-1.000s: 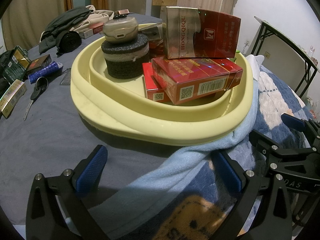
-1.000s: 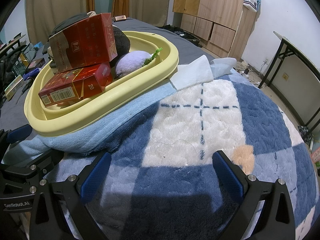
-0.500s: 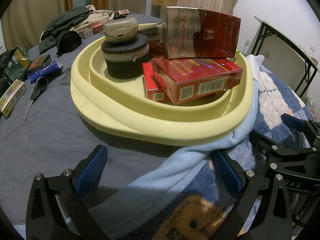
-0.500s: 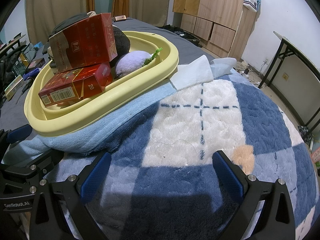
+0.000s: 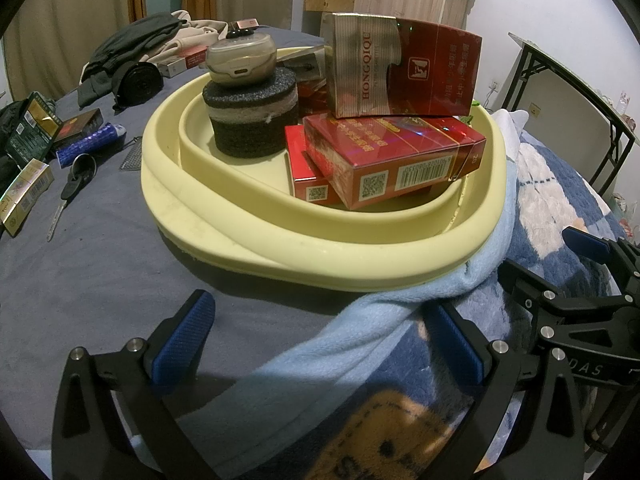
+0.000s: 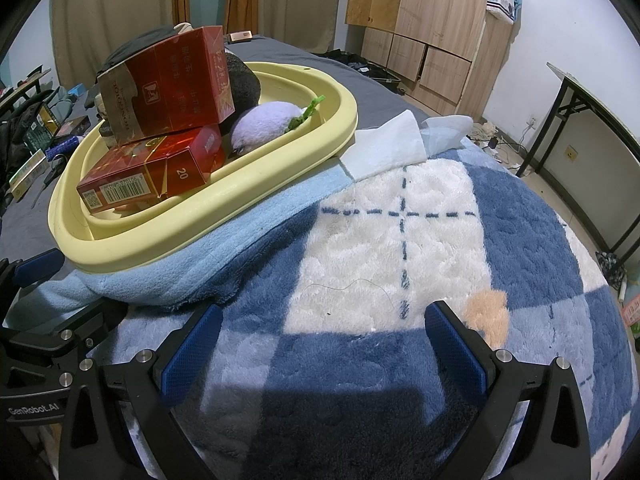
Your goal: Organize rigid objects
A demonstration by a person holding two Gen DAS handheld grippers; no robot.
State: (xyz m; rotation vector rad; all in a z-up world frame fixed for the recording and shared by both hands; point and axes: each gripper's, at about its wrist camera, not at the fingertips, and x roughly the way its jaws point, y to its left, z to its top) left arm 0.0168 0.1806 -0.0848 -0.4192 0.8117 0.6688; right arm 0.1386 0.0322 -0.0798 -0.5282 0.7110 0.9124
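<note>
- Grey bedsheet (image 5: 100,264) on the far left carries loose items: a green-and-gold box (image 5: 30,130), a pale carton (image 5: 22,196) at the edge, a blue cylinder (image 5: 90,142) and a pair of scissors (image 5: 72,184), all well apart from the basin.
- Dark clothing (image 5: 132,40) is heaped further back, beside a black round object (image 5: 140,80).
- Left gripper (image 5: 320,332) hovers low over the sheet just short of the basin, jaws spread wide with nothing between the blue pads (image 5: 184,338).
- Yellow basin (image 5: 320,248) sits in the middle, its right side resting on a light blue towel (image 5: 360,320).
- Inside it, a dark foam puck (image 5: 252,120) stands upright with a beige earbud case (image 5: 242,58) on top.
- Just right of the puck, red cigarette packs (image 5: 392,160) lie stacked, and a larger red-and-gold carton (image 5: 400,68) rests across them.
- From the right wrist view, a purple plush toy (image 6: 264,128) lies in the basin behind the packs.
- White tissue (image 6: 384,148) lies just beside the basin's rim on the right.
- Right gripper (image 6: 320,340) hangs over the blue-and-white plaid blanket (image 6: 400,240), fingers released and apart, gripping nothing.
- Wooden cabinets (image 6: 432,20) and a black-legged table (image 6: 592,112) stand at the far right.
</note>
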